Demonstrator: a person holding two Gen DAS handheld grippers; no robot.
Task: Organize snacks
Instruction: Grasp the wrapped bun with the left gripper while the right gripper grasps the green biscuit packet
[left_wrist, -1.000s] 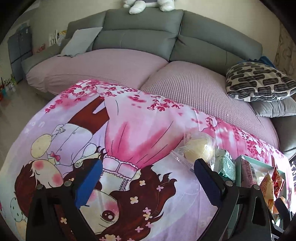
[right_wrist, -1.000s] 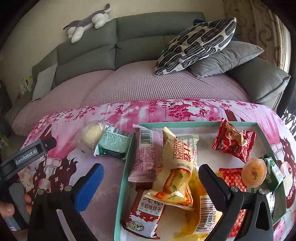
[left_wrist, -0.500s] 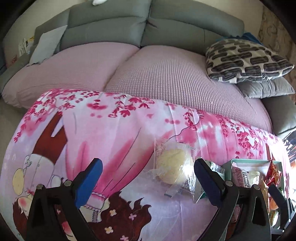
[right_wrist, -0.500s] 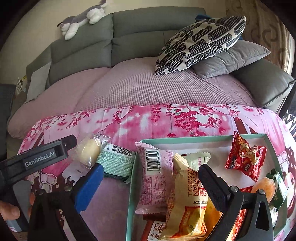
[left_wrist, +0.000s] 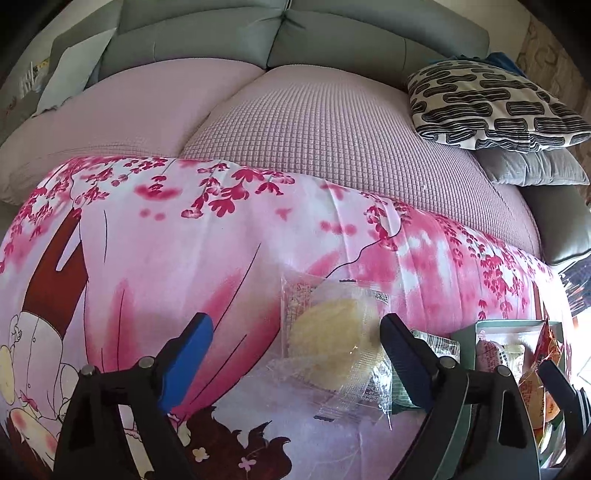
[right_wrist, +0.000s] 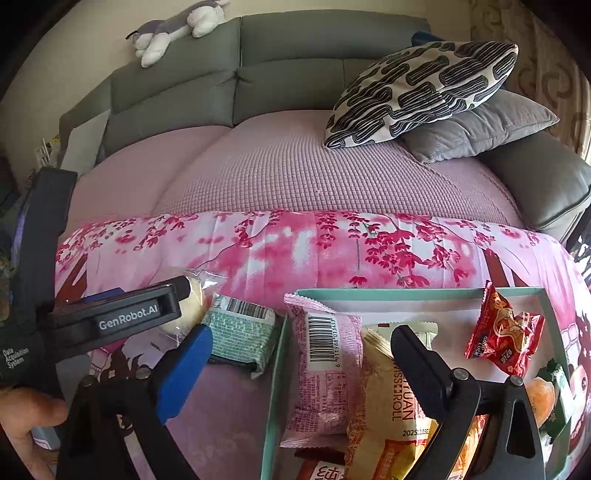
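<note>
While my left gripper (left_wrist: 295, 354) comes down over the pink cartoon cloth (left_wrist: 184, 258), its jaws have just been closing a little, but they are wide apart and not pressing on anything. The yellow cake in a clear wrapper (left_wrist: 332, 339) lies between my fingers, close to the black right one and well away from the blue left one. Just past that black finger is a green packet (right_wrist: 240, 332), partly hidden in the left view. It lies on the cloth, just beside the teal tray (right_wrist: 277, 354).

My right gripper (right_wrist: 299, 354) hangs over the near left part of the tray. Its jaws have just been closing a little too, and they are spread wide with nothing pinched. The pink packet with the bar code (right_wrist: 325, 362) lies between my fingers. The yellow Swiss roll bag (right_wrist: 380, 398) lies partly under my black right finger. Farther right are a red packet (right_wrist: 506, 328) and a small orange snack (right_wrist: 539, 402).

I think I am at the step of picking up the cake that sits outside the tray. Next I should slide the left gripper a bit toward the cake so it sits in the middle. Then I should go lower and squeeze softly, because the wrapper looks slippery and the cake looks squashy. I must not catch the green packet too.
</note>
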